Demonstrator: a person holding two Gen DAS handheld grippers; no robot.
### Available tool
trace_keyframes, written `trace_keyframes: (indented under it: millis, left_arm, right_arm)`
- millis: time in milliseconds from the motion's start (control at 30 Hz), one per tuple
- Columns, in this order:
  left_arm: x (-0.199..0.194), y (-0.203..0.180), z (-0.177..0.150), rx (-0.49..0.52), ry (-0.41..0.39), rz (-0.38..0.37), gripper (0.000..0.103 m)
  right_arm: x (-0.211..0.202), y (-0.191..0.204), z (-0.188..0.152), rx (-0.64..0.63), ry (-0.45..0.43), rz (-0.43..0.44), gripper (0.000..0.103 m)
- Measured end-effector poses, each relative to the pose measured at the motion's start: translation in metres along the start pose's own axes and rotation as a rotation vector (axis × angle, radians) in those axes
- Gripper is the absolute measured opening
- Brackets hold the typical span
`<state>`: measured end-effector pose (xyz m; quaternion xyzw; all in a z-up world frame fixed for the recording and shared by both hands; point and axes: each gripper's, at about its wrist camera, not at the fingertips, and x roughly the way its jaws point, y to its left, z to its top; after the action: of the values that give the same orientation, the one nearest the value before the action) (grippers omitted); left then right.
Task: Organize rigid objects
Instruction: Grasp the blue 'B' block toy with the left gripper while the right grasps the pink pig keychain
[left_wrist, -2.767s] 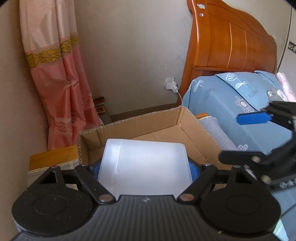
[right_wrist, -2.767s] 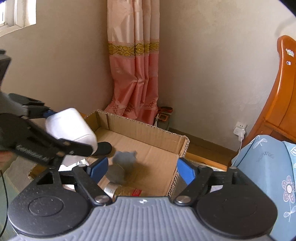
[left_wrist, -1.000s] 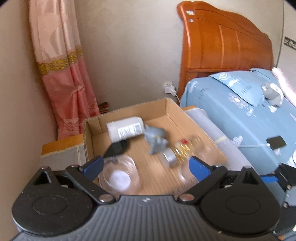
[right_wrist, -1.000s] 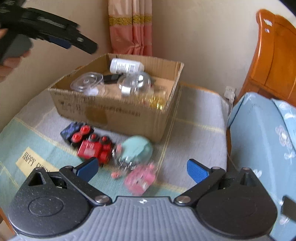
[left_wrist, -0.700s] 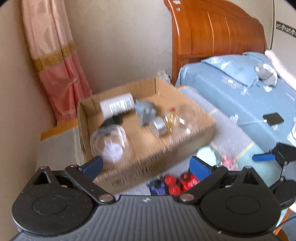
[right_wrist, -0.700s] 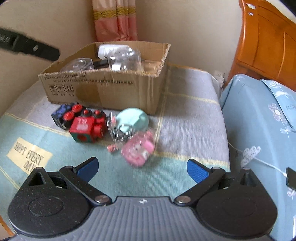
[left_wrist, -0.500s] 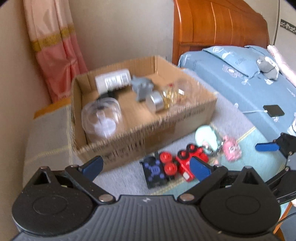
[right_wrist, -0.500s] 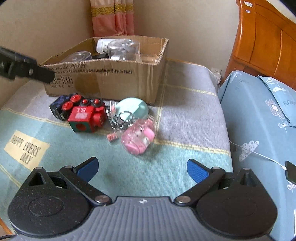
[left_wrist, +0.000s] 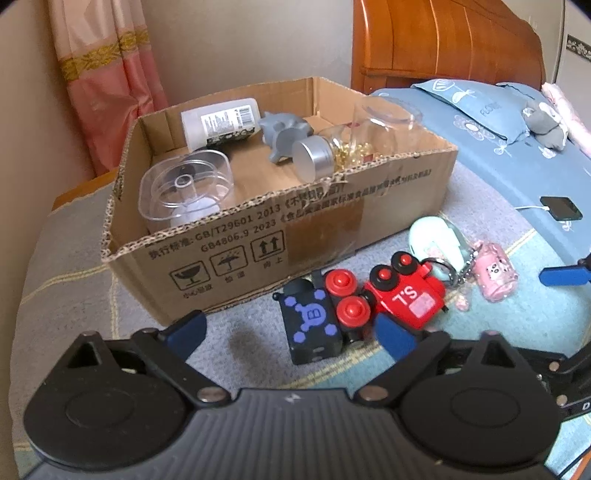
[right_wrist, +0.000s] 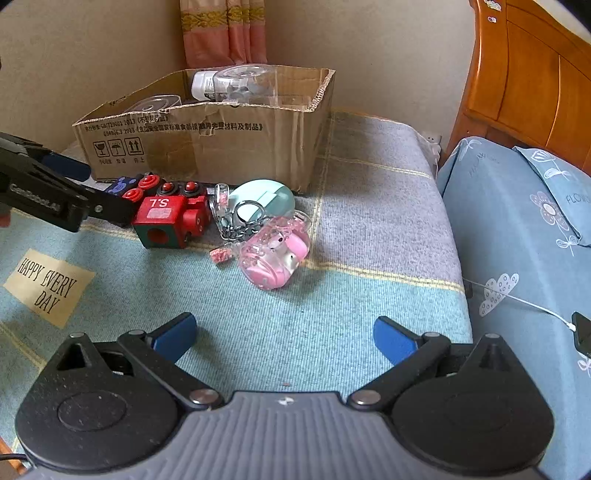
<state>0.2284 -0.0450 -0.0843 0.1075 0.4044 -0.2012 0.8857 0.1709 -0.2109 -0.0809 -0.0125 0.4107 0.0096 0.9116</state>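
White bottle left my left tongs, now lies in box at 11 o'clock. Both tongs wide, empty; right tongs. Red train, pink keychain await at 12.

1. The brown cardboard box carries printed Chinese text with "GB/T29601 2013" and, below it, "GB4806.9 2023".
2. Under that text on the same box wall stand three handling signs: a broken glass, an umbrella and two upward arrows, each with small Chinese characters beneath.
3. The red toy train block bears "S.L" in white, seen upside down.
4. The black cube with blue dots shows a blue "B".
5. The beige patch on the teal blanket reads "HAPPY EVERY DAY".
6. The white bottle in the box has a barcode label; its print is too small to read.
7. The blue pillow shows "FLOW", cut off at the edge of the right wrist view.
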Motion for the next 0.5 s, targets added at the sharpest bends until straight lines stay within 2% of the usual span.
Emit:
trace_keyframes:
  millis: [67, 100, 133, 300, 500]
  left_arm:
    - [0.004, 0.001, 0.000, -0.004, 0.009, -0.035, 0.067]
    - [0.006, 0.001, 0.000, -0.012, 0.014, -0.054, 0.061]
    - [0.006, 0.002, -0.001, -0.025, 0.011, -0.083, 0.051]
    - [0.002, 0.003, -0.006, -0.027, 0.008, -0.095, 0.049]
    - [-0.011, 0.019, -0.018, -0.076, 0.034, -0.037, 0.049]
  right_arm:
    - [0.000, 0.000, 0.000, 0.001, -0.002, -0.001, 0.103]
    - [0.000, 0.000, 0.000, 0.001, -0.002, -0.001, 0.103]
    - [0.000, 0.000, -0.001, 0.000, -0.003, -0.001, 0.103]
    - [0.000, 0.000, -0.001, -0.001, -0.004, -0.001, 0.103]
    - [0.001, -0.001, 0.001, -0.016, -0.001, 0.009, 0.103]
